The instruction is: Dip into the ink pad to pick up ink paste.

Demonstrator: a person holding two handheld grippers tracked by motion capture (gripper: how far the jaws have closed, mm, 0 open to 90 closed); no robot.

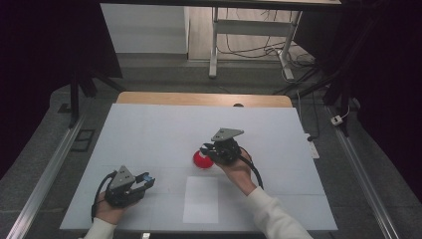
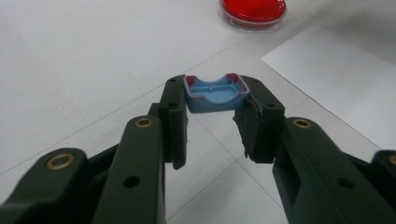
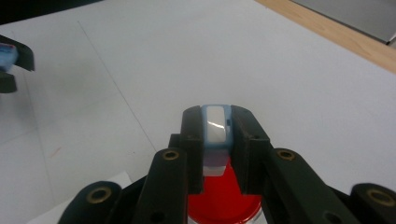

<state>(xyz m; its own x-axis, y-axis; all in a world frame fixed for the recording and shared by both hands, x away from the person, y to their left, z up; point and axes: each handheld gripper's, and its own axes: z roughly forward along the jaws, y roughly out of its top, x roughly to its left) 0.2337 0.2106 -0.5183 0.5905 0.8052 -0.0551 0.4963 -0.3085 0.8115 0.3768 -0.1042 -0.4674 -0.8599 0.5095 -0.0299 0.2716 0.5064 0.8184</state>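
Note:
A round red dish [image 1: 201, 160] sits on the white table near its middle. My right gripper [image 1: 205, 149] hovers at the dish's upper right edge, shut on a slim pale-blue and white piece [image 3: 215, 135], with the red dish [image 3: 224, 203] right under its jaws. At the front left my left gripper [image 1: 148, 180] is shut on a small blue cap [image 2: 212, 99] with a red-stained rim, hollow side up. From there the red dish [image 2: 252, 11] lies farther ahead.
A white paper sheet [image 1: 200, 199] lies flat near the front edge between the two hands, and again in the left gripper view [image 2: 345, 79]. The wooden table edge [image 1: 204, 98] runs along the back. The other gripper [image 3: 10, 59] peeks in at the left.

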